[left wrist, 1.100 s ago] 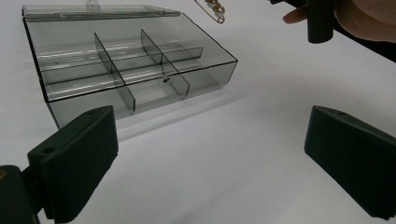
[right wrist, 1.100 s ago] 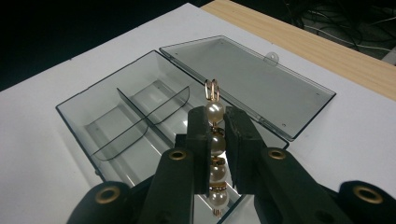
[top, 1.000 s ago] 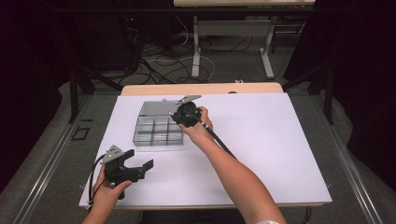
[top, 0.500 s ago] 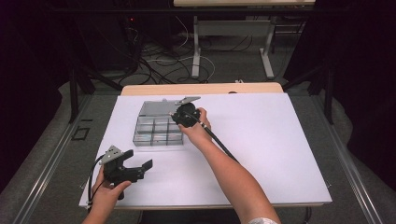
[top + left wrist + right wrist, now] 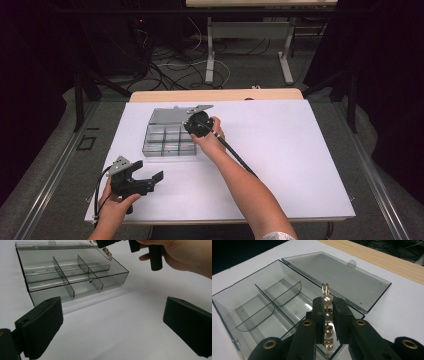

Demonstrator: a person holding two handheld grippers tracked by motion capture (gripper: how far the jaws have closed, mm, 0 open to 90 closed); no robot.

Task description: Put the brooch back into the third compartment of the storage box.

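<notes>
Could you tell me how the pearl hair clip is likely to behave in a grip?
The pearl clip looks stiff: it stands straight between the right gripper pads. Its round, glossy beads could probably slip or twist. It seems light, being thin and small beside the compartment box.

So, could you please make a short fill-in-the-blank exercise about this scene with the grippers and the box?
1. The right gripper is shut on a hair clip decorated with ____.
2. The lid of the clear compartment box is ____.
3. The left gripper has its jaws ____.

Missing words: pearls; open; open
</notes>
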